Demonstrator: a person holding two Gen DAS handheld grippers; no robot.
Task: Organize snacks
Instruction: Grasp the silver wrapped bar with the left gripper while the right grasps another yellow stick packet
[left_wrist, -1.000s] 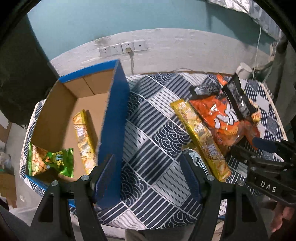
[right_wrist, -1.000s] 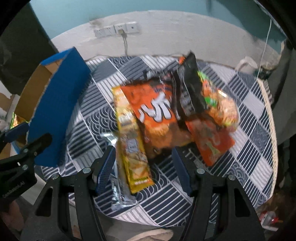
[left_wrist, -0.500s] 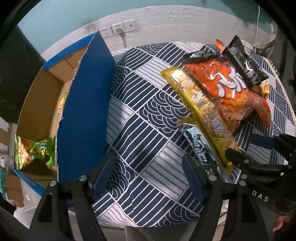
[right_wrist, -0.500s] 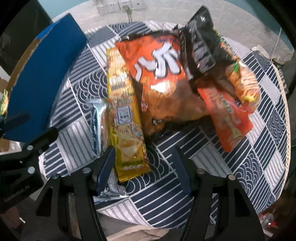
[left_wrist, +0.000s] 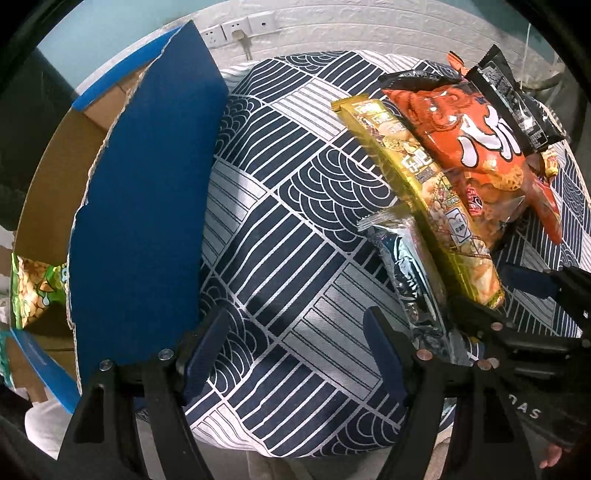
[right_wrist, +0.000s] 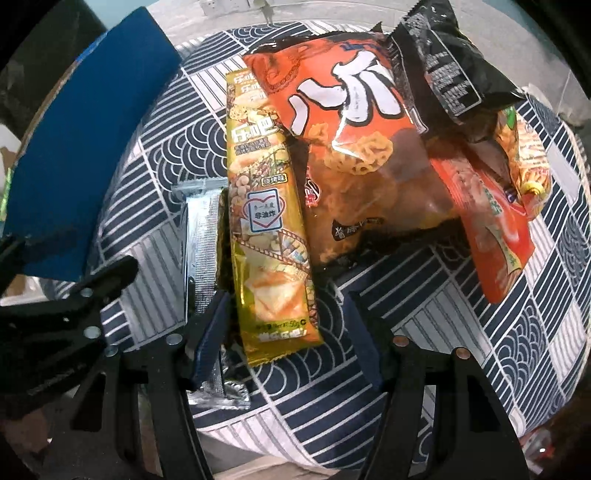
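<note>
1. Left wrist view: wave-patterned navy tablecloth (left_wrist: 295, 229) covered the table below a white wall with sockets (left_wrist: 240, 27). At the table's left edge stood a blue cardboard box (left_wrist: 144, 206) holding a green snack bag (left_wrist: 35, 291). The left gripper (left_wrist: 295, 350) hovered over bare cloth, its jaws having just been opening, wide apart with nothing between them.
2. Right wrist view: snacks were heaped toward the table's far right. The right gripper (right_wrist: 286, 332) stood partly open astride the near end of a long yellow snack pack (right_wrist: 266, 221), pads not pressing it. A silver packet (right_wrist: 201, 251) lay just left, an orange chip bag (right_wrist: 347, 147) right, a black bag (right_wrist: 450, 66) atop.
</note>
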